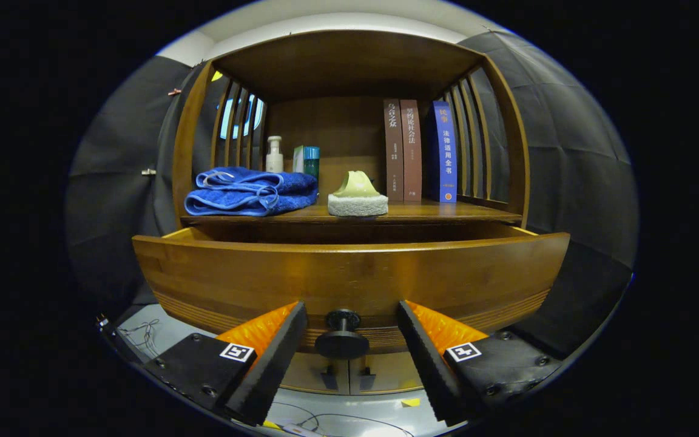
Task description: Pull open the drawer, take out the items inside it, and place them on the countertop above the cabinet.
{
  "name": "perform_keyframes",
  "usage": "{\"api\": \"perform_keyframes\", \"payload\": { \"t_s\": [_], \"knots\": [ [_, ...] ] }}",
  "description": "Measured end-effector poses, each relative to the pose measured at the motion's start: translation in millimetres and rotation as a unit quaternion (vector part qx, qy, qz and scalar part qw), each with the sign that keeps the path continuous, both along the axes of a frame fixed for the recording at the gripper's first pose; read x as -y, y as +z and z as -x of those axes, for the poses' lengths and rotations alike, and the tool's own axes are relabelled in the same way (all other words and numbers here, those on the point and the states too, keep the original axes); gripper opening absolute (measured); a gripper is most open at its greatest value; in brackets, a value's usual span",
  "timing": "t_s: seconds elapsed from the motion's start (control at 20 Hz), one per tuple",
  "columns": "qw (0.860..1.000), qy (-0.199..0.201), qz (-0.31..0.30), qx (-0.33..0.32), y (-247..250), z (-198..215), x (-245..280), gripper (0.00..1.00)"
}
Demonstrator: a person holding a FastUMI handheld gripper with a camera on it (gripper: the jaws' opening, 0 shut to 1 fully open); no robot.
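Observation:
The wooden drawer (349, 273) is pulled out toward me, its curved front just ahead of my fingers. Its round dark knob (341, 335) sits between my two fingers with clear gaps on both sides. My gripper (349, 315) is open and holds nothing. The drawer's inside is hidden behind its front panel. Above it is the wooden countertop (422, 212), which carries a folded blue towel (249, 192) on the left and a pale sponge-like block with a green top (358, 195) in the middle.
At the back of the countertop stand a white pump bottle (274, 155), a teal box (307, 161) and three upright books (419, 152). Slatted wooden sides and a wooden top enclose the shelf. Cabinet doors (349, 373) lie below the drawer; cables trail on the floor.

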State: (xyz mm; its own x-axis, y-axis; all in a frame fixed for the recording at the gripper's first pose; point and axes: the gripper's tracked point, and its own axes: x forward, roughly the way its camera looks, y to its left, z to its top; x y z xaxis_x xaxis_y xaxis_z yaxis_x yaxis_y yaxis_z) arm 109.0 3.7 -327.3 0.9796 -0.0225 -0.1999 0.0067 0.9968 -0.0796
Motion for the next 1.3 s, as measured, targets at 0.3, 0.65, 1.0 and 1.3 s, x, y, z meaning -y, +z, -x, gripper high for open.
{"api": "perform_keyframes", "payload": {
  "t_s": [0.3, 0.65, 1.0, 1.3],
  "knots": [
    [1.0, 0.004, -0.029, -0.004, -7.8, -39.2, 8.3, 0.99],
    [1.0, 0.007, -0.03, -0.003, -13.3, -77.3, 11.4, 0.99],
    [0.997, 0.012, -0.068, -0.018, -21.6, -66.4, 4.8, 1.0],
    [0.998, 0.015, -0.056, -0.012, 20.7, -21.8, 4.7, 1.0]
  ]
}}
